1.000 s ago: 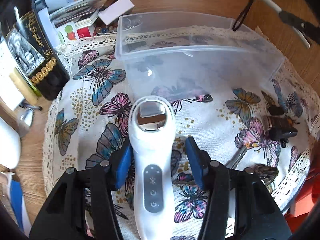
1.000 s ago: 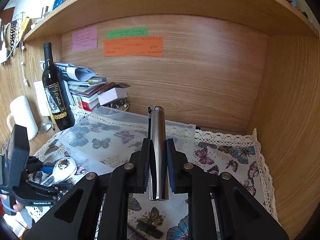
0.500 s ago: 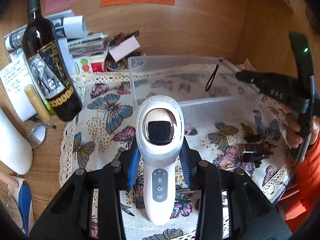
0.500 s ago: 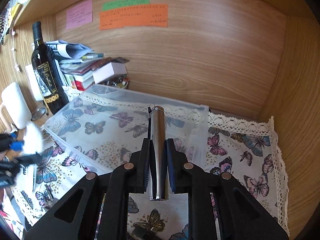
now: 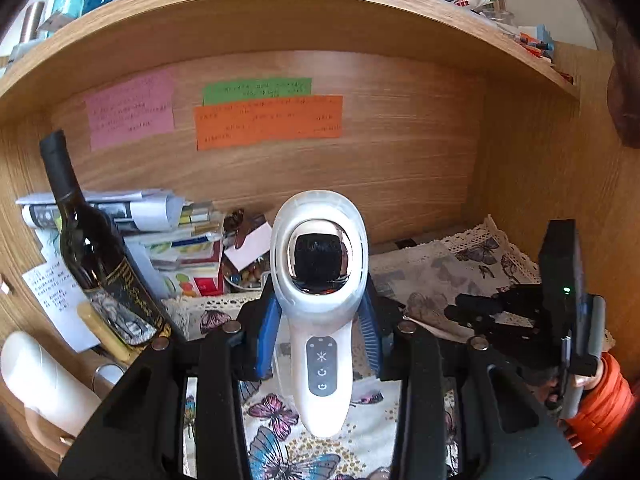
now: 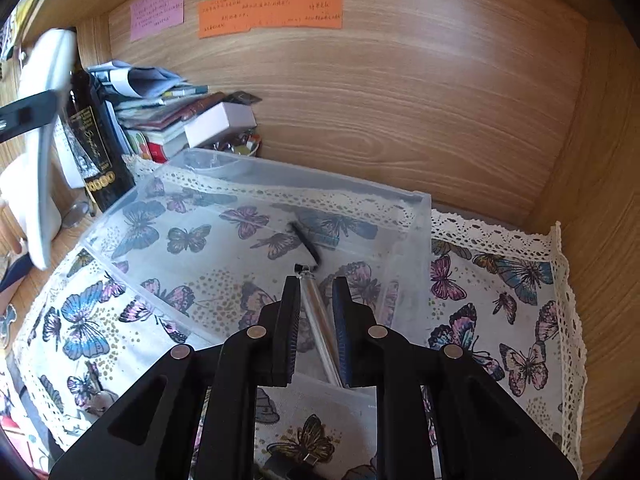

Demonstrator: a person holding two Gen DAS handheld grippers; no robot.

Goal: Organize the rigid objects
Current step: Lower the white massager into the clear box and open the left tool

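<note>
the left gripper (image 5: 320,308) has just been closing its jaws. its blue pads (image 5: 267,336) now clamp both sides of the neck of a white plastic handheld device with a mirrored oval head (image 5: 320,360). the device is held up off the cloth, head toward the wooden back panel (image 5: 400,168).

the right gripper (image 6: 316,284) has its jaws drawn in to a narrow slot. a slim silver metal rod (image 6: 320,320) shows there blurred and slanted, thinner than the slot, its near end against the right-side pad. whether the pads pinch it cannot be told. its black cord loop (image 6: 306,240) lies just past the fingertips, over the floor of the clear plastic bin (image 6: 425,240).

the rest of the bin floor is bare. its far wall runs near the back panel, and its left corner comes close to the dark wine bottle (image 6: 94,148) and the stack of books and papers (image 6: 168,120).

right of the bin, the butterfly-print cloth with lace trim (image 6: 500,280) lies open up to its lace edge, which turns up against the wooden side panel (image 6: 600,160).

pink, green and orange paper notes (image 6: 270,10) are stuck high on the back panel. an orange sleeve (image 5: 608,392) shows behind the right gripper.
</note>
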